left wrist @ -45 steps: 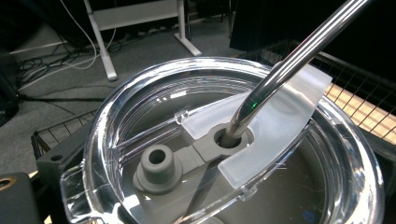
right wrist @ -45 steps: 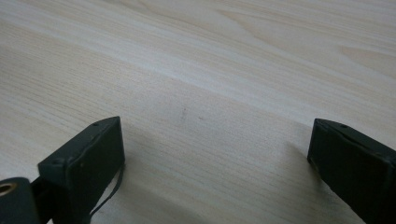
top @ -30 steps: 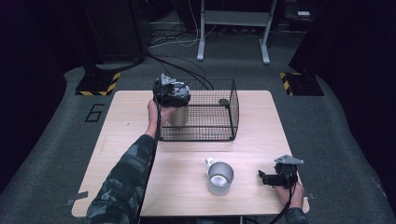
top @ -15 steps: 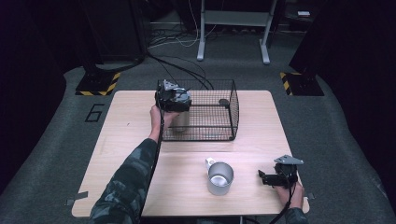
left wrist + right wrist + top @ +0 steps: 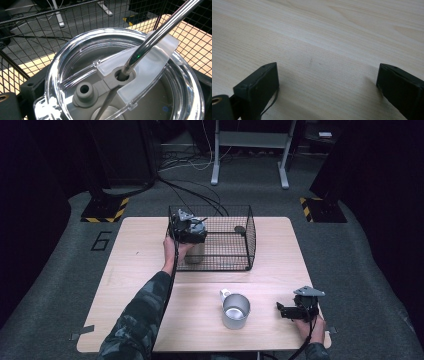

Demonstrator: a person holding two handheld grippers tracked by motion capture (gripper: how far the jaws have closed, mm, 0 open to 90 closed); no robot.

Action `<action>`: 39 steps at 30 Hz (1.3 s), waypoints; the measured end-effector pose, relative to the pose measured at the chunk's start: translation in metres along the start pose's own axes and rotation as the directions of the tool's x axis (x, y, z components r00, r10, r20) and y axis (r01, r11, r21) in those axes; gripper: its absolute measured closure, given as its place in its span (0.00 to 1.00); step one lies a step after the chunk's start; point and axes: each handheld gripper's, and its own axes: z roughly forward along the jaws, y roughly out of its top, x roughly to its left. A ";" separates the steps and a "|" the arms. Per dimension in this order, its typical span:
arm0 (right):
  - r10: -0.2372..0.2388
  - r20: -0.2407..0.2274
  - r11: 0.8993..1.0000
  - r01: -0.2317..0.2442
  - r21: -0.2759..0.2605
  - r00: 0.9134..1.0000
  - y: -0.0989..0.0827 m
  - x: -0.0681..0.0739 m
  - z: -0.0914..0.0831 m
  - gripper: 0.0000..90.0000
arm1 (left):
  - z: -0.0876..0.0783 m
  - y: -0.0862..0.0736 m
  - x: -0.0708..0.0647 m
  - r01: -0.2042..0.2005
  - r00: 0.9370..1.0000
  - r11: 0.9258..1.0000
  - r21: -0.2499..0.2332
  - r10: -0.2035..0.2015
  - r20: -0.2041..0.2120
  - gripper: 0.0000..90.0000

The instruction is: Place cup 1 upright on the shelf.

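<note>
A steel tumbler (image 5: 195, 253) with a clear lid (image 5: 82, 67) and a metal straw (image 5: 162, 30) stands upright inside the left end of a black wire basket (image 5: 248, 240). My left gripper (image 5: 188, 229) is shut on the tumbler from above, its black jaws showing at either side of the lid in the left gripper view. Whether the tumbler touches the basket floor I cannot tell. My right gripper (image 5: 281, 311) rests on the table (image 5: 317, 37) at the front right, jaws wide open (image 5: 328, 82) with bare wood between them.
A steel mug (image 5: 235, 311) with its handle pointing back left stands at the front middle, left of the right gripper. A small dark object (image 5: 240, 229) lies at the basket's back right. Cables and a stand's legs are on the floor beyond the table.
My left gripper has carried the tumbler slightly right and lower into the basket's left end. The right gripper has stayed put.
</note>
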 end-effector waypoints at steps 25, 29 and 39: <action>-0.003 -0.001 1.000 0.003 0.000 1.000 0.000 -0.001 0.000 0.04 | -0.025 0.015 -0.001 -0.010 1.000 0.999 0.034 0.009 0.011 0.00; -0.001 -0.001 1.000 0.001 0.000 1.000 0.000 0.000 0.000 0.04 | -0.037 0.021 0.001 -0.005 1.000 1.000 0.024 0.005 0.027 0.00; 0.000 -0.003 1.000 0.000 0.001 1.000 0.000 -0.001 0.000 0.04 | -0.073 0.028 -0.006 -0.053 0.996 0.998 0.026 0.051 0.079 0.00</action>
